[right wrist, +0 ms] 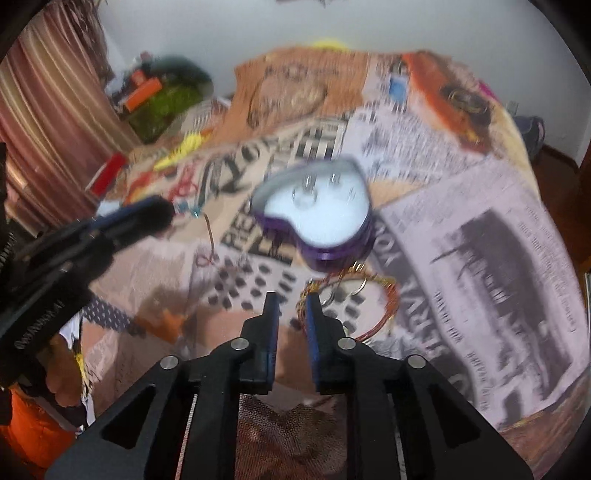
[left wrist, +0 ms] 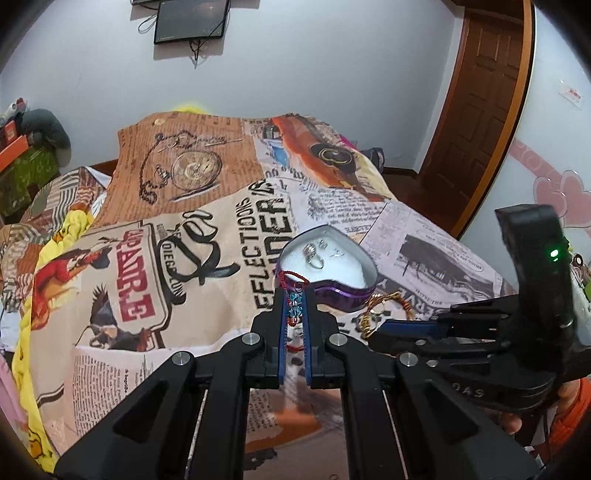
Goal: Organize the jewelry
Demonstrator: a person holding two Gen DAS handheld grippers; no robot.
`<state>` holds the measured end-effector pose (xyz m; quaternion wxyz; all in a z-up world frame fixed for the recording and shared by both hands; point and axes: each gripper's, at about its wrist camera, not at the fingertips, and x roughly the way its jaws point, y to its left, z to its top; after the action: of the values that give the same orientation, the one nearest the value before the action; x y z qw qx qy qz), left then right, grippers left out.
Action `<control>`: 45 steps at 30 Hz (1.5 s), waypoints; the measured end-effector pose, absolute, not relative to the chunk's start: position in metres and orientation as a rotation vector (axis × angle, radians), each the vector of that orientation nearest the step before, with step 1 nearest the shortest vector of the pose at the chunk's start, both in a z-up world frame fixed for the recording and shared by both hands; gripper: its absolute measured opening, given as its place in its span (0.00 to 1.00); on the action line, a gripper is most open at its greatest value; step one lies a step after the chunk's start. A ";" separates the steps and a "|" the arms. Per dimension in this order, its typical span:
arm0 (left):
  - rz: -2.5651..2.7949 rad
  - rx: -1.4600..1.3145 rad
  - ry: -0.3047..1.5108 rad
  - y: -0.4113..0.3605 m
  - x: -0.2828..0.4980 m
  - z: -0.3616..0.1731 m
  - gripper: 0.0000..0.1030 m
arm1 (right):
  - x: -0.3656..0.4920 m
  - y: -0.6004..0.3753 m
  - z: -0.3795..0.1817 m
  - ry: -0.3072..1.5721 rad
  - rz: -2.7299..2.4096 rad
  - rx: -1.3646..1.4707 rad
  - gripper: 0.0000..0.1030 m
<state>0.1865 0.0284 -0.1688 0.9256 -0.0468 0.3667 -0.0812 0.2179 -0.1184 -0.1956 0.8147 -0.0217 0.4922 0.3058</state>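
A purple heart-shaped tin (left wrist: 334, 258) with a white lining lies open on the printed bedspread, with silver rings (left wrist: 314, 254) inside. My left gripper (left wrist: 294, 291) is shut on a red and blue beaded bracelet (left wrist: 294, 302), held just at the tin's near rim. A gold wire bangle (left wrist: 384, 306) lies right of the tin. In the blurred right wrist view my right gripper (right wrist: 292, 301) stands narrowly open and empty, just short of the bangle (right wrist: 369, 295), with the tin (right wrist: 321, 218) beyond it. The left gripper (right wrist: 147, 218) shows at the left.
The printed bedspread (left wrist: 184, 258) covers the whole bed. A yellow blanket (left wrist: 26, 332) lies along its left edge. A brown door (left wrist: 480, 92) stands at the far right and a wall screen (left wrist: 192, 18) hangs above.
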 end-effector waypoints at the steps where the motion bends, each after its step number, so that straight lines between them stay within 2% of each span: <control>1: -0.165 -0.100 0.755 0.031 0.186 -0.170 0.06 | 0.218 -0.116 -0.199 1.060 0.654 -0.054 0.13; 15: -0.163 -0.136 0.781 0.040 0.191 -0.187 0.06 | 0.227 -0.107 -0.213 1.116 0.657 -0.107 0.14; 24: -0.161 -0.136 0.781 0.038 0.189 -0.187 0.06 | 0.228 -0.100 -0.217 1.085 0.669 -0.161 0.14; 29: -0.162 -0.133 0.771 0.037 0.184 -0.182 0.06 | 0.227 -0.101 -0.216 1.061 0.670 -0.166 0.05; 45: -0.160 -0.107 0.701 0.032 0.182 -0.149 0.06 | 0.210 -0.119 -0.176 0.944 0.673 -0.081 0.04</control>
<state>0.1816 0.0317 -0.1487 0.9346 -0.0524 0.3431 -0.0784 0.2104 -0.1185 -0.1757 0.8358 -0.0381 0.4461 0.3179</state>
